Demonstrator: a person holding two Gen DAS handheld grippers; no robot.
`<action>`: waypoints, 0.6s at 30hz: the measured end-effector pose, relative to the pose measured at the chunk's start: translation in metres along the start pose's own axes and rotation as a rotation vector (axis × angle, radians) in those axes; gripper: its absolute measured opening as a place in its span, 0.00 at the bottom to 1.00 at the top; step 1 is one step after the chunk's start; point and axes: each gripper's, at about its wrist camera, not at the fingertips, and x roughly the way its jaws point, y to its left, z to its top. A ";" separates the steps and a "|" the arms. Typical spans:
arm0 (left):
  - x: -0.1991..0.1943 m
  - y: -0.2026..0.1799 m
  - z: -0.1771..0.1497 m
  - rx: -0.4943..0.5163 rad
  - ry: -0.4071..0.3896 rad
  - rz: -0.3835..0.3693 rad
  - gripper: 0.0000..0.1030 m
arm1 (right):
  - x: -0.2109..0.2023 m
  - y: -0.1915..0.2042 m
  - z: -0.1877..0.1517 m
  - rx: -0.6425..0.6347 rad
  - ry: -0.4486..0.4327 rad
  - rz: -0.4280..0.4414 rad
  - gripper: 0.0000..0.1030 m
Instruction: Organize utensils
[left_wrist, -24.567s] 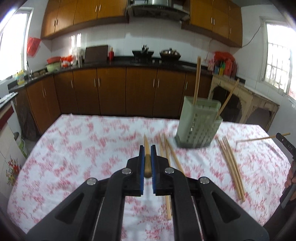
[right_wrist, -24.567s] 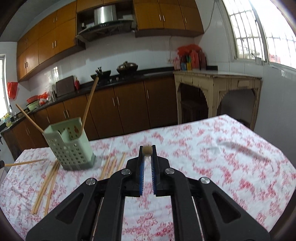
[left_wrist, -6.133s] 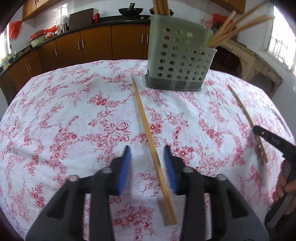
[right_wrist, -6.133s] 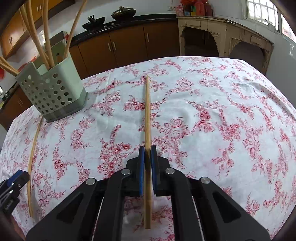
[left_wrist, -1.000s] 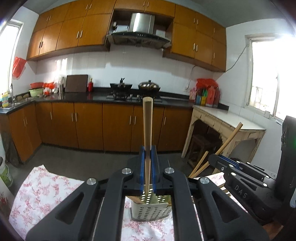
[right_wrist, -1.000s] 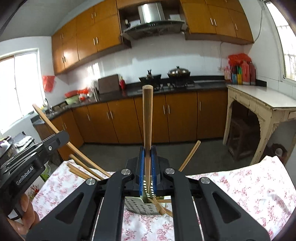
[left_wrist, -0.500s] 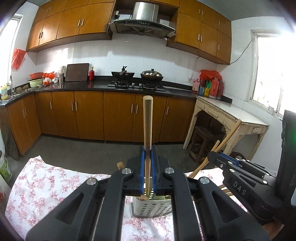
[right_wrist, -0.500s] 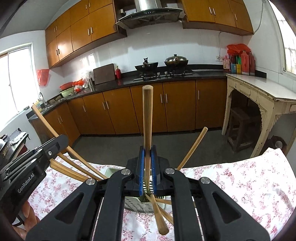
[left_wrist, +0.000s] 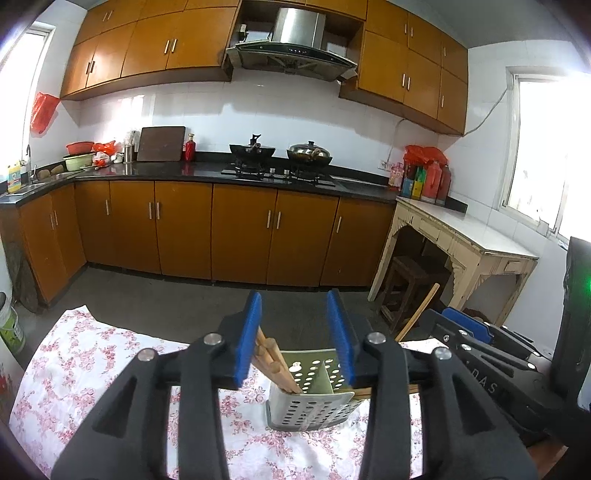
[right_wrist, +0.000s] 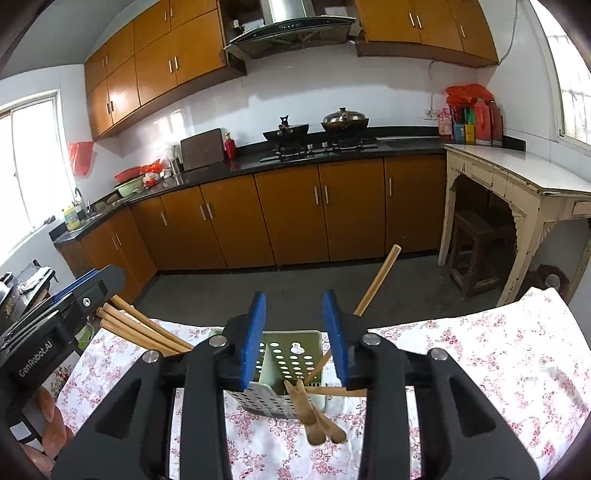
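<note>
A pale green perforated utensil holder (left_wrist: 310, 406) stands on the floral tablecloth (left_wrist: 92, 369), also in the right wrist view (right_wrist: 284, 365). Several wooden chopsticks (left_wrist: 271, 360) lean in its compartments; more chopsticks (right_wrist: 144, 332) fan left and one chopstick (right_wrist: 376, 280) leans right. My left gripper (left_wrist: 295, 332) is open and empty just above the holder. My right gripper (right_wrist: 293, 332) is open and empty above the holder too. Each gripper shows at the edge of the other's view.
The table's far edge lies just behind the holder, with dark floor beyond. Brown kitchen cabinets (left_wrist: 240, 229) and a counter with a stove run along the back. A cream side table (left_wrist: 461, 243) stands at the right.
Both grippers have opened and let go of their chopsticks, which have dropped into the holder. Both grippers stay above it.
</note>
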 end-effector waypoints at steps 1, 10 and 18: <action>-0.003 0.000 0.000 -0.001 -0.004 0.000 0.40 | -0.002 0.000 0.000 0.002 -0.006 0.000 0.33; -0.046 0.007 0.002 -0.008 -0.063 -0.001 0.50 | -0.045 0.001 0.002 -0.024 -0.115 -0.020 0.44; -0.110 0.015 -0.031 0.046 -0.110 0.016 0.74 | -0.114 0.000 -0.024 -0.058 -0.257 -0.010 0.77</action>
